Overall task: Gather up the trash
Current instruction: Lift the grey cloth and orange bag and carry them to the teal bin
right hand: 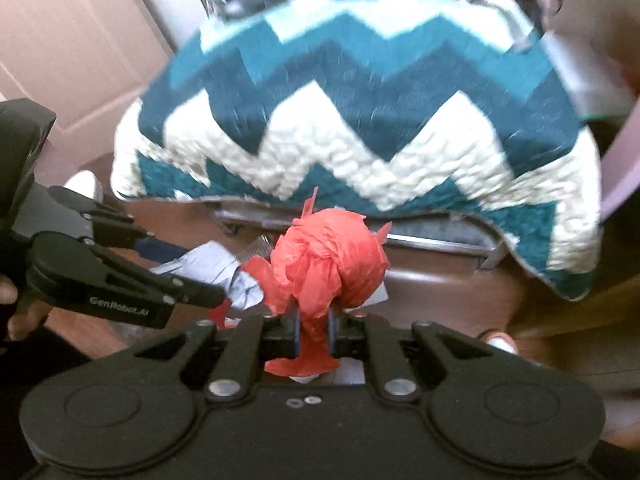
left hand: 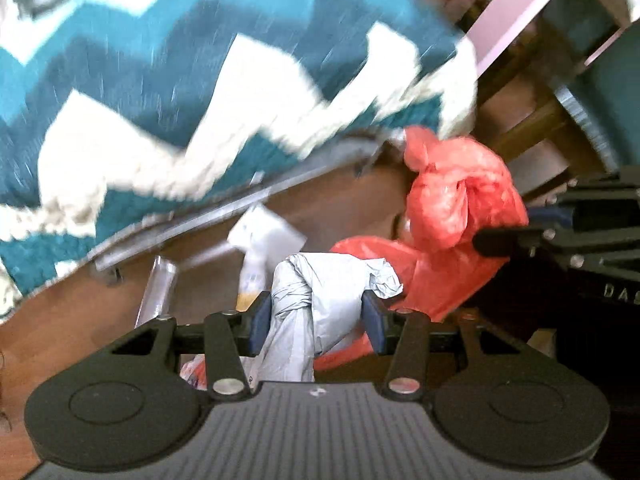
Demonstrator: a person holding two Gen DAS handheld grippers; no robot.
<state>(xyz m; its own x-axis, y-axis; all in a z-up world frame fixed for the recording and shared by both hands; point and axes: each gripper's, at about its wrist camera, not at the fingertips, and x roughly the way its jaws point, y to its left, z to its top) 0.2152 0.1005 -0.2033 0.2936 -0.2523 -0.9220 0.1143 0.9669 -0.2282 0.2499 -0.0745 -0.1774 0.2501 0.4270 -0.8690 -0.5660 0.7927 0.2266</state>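
Note:
My left gripper [left hand: 316, 316] is shut on a knotted grey plastic bag [left hand: 320, 292], held above the brown wood floor. My right gripper [right hand: 314, 332] is shut on a knotted red plastic bag [right hand: 328, 264]. The red bag also shows in the left wrist view [left hand: 456, 200], just right of the grey bag, with the right gripper's fingers [left hand: 504, 240] on it. The grey bag [right hand: 208, 268] and the left gripper [right hand: 188, 288] show at the left of the right wrist view. White paper scraps [left hand: 264, 236] and a clear plastic tube [left hand: 158, 288] lie on the floor behind the grey bag.
A bed with a teal and white zigzag quilt [right hand: 360, 120] hangs over a metal frame rail [right hand: 432, 240] just behind the bags. A pink wall and door [right hand: 72, 52] stand at the left. Dark wooden furniture legs [left hand: 532, 120] are at the right.

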